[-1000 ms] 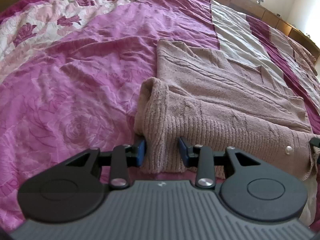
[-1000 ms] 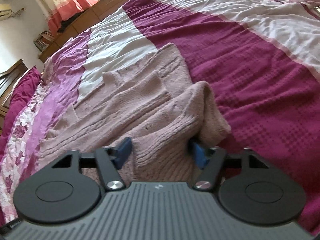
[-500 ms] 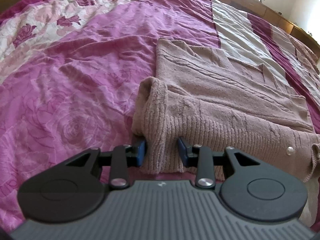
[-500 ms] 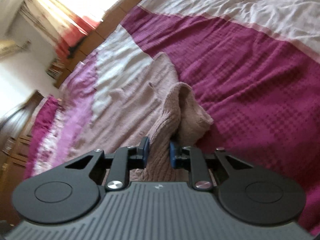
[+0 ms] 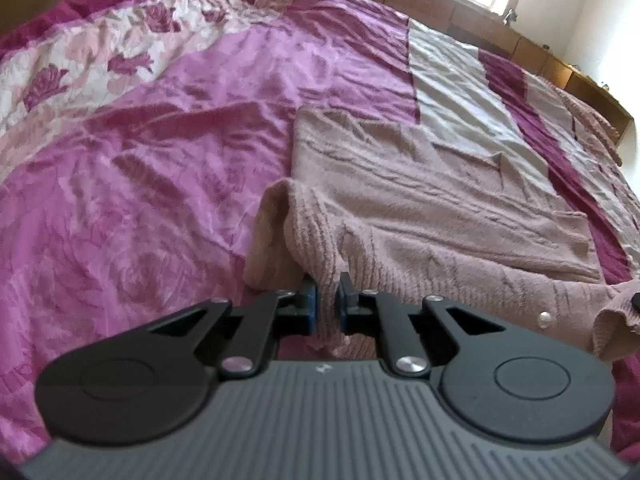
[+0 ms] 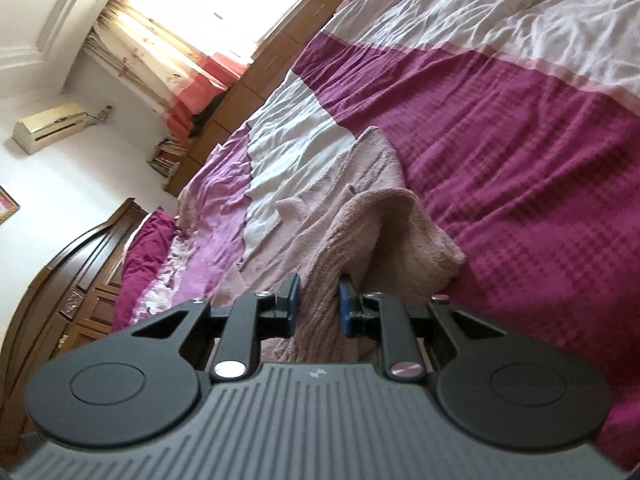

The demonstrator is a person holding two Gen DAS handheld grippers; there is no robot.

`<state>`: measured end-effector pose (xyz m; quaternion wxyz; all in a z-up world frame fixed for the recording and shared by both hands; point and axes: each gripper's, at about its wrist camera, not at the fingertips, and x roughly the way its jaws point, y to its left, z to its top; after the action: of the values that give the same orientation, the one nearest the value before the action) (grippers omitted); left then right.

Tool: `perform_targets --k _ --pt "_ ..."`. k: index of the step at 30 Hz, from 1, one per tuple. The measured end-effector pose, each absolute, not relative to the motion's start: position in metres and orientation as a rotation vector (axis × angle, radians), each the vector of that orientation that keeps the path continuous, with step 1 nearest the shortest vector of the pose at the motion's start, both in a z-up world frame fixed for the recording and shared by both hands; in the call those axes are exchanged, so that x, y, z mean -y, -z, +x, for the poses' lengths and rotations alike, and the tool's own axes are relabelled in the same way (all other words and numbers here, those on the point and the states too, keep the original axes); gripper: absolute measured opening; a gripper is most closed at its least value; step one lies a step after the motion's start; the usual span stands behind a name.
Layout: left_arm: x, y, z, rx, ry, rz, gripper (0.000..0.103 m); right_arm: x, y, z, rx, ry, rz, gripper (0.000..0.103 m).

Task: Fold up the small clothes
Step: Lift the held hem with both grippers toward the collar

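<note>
A dusty-pink knitted cardigan (image 5: 420,208) lies flat on the bed, its ribbed hem toward me and a pearl button (image 5: 544,320) near the right corner. My left gripper (image 5: 327,292) is shut on the hem's left corner, which bunches up into a fold just beyond the blue pads. In the right wrist view, the cardigan (image 6: 360,216) has its other hem corner between the pads of my right gripper (image 6: 320,292). Those jaws are closing and press the thick knit. A loose flap of the cardigan hangs to the right of them.
The quilted bed cover (image 5: 160,184) in pink, magenta and white spreads around the cardigan. A wooden ledge (image 5: 460,20) runs along the far side under a bright window. A dark wooden wardrobe (image 6: 80,288), curtains (image 6: 160,56) and an air conditioner (image 6: 52,128) stand beyond the bed.
The left jaws have closed from a wide stance onto the hem corner. The right jaws narrowed onto their corner, and that gripper rolled and tilted up so the room now shows.
</note>
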<state>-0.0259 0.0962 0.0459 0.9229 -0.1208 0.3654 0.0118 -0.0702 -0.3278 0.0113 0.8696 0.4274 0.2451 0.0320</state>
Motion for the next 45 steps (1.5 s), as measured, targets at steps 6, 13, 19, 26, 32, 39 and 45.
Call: perform_targets --k 6,13,19,26,32,39,45 --pt "-0.098 -0.060 -0.029 -0.699 0.005 -0.289 0.011 0.329 -0.013 -0.070 -0.494 -0.103 0.934 0.017" --pt "-0.101 -0.081 -0.032 -0.636 0.050 -0.335 0.011 0.336 -0.014 -0.068 -0.459 -0.159 1.018 0.015" --pt "-0.098 -0.099 -0.031 -0.588 0.051 -0.313 0.011 0.343 -0.027 -0.065 -0.410 -0.192 1.053 0.014" --pt "-0.098 -0.120 -0.021 -0.525 0.061 -0.330 0.011 0.348 -0.051 -0.052 -0.349 -0.236 1.051 0.014" --pt "-0.096 -0.137 -0.003 -0.472 0.047 -0.341 0.011 0.354 -0.069 -0.030 -0.294 -0.241 1.047 0.014" --pt "-0.098 -0.136 0.040 -0.460 -0.006 -0.368 0.011 0.357 -0.075 0.008 -0.255 -0.205 1.040 0.014" --pt "-0.102 -0.118 0.084 -0.489 -0.061 -0.375 0.011 0.355 -0.063 0.056 -0.257 -0.135 1.017 0.014"
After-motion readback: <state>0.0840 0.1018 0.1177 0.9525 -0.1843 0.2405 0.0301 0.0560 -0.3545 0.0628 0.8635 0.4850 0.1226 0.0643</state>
